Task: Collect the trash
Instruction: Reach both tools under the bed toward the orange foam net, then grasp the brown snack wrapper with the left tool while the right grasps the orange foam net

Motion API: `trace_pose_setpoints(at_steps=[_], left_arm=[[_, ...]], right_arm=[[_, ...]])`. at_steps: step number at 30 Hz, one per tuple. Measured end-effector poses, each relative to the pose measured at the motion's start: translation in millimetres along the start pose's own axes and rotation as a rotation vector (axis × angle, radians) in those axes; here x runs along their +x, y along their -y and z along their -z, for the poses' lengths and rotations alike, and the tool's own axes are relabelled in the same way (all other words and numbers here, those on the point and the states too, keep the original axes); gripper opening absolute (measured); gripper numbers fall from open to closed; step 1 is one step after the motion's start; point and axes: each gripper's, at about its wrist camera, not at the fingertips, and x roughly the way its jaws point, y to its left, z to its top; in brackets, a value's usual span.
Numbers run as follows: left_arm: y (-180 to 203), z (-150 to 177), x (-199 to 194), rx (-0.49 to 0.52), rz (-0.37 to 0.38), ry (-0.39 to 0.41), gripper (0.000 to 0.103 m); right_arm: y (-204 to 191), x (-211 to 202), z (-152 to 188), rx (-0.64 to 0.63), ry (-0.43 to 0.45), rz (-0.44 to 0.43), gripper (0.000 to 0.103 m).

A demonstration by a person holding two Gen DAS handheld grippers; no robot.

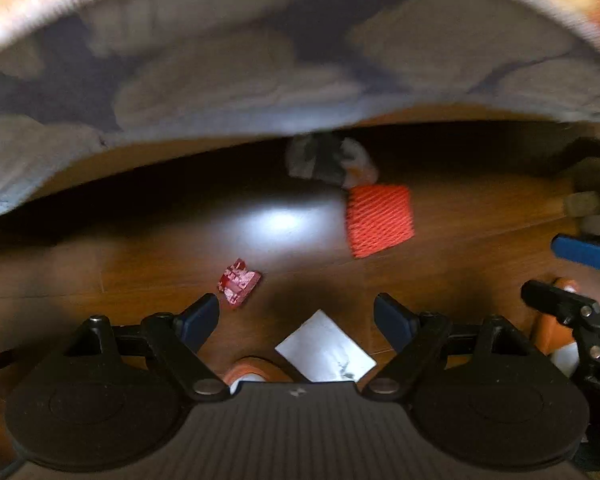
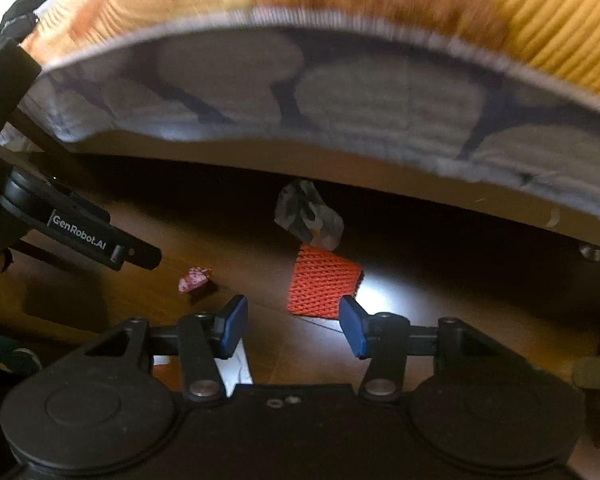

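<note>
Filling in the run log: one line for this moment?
left tongs open | right tongs open | nothing held | floor: red wrapper, orange mesh, white paper

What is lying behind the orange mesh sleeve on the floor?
A crumpled grey wrapper lies just behind the orange mesh sleeve, at the bed's edge. Farther under the bed is dark; nothing there can be made out.

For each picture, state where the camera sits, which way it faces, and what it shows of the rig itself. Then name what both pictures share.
Left wrist: on the left gripper, facing down at the floor; open fingers show, right gripper at the edge.
Right wrist: on the right gripper, facing down and forward; open fingers show, left gripper's body at left.
Shared: orange net, red wrapper, crumpled wrapper, bedding.
</note>
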Motion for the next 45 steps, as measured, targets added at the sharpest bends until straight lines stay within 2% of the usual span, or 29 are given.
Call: trace_pose_setpoints(at_steps=[7,11,18,25,34,35,38,40,42,45], left_arm=[[-22.8,-6.5,74.5,-0.069,-0.005,-0.102,0.084],[-40.8,-6.8,113.4,-0.144,-0.002,-0.160,0.084],[-75.1,-8.2,178.3,-0.277,0.049,-0.239,0.084],[-103.8,-3.0,217.5,-0.433,0.093,-0.290,0.084],[-100.6,5.5,239.3,-0.443,0.112,-0.301,0.084],[-100.7,5.3,240.1,-0.439,0.114,-0.299,0.082],[-99.4,5.6,246.9,-0.430,0.123,-0.302,0.064],[-98.2,6.6,249.0,-0.429,0.119,-0.303,0.058],[-98.5,6.0,247.7,-0.423,0.126,-0.301,0.047],[-94.5,5.9,250.0,-0.418,0.122,-0.297,0.041]], right_arm=[[9.5,67.2,-6.9,-0.100,-0.039,0.031,0.051],[12.2,103.1,-12.2,-0.173,-0.061,0.058,0.051],[1.7,155.1,-16.0,-0.457,-0.111,0.070,0.052],[5.3,192.4,-18.8,-0.551,-0.163,0.048,0.052],[-4.6,224.9,-3.8,-0.676,-0.250,0.072,0.052],[-5.1,229.3,-2.4,-0.683,-0.263,0.080,0.052],[-5.7,236.2,-2.7,-0.679,-0.288,0.109,0.052],[-5.0,238.0,-4.7,-0.648,-0.294,0.111,0.052],[-4.2,238.2,-6.0,-0.626,-0.297,0.115,0.051],[-3.6,237.3,-7.2,-0.594,-0.298,0.100,0.049]])
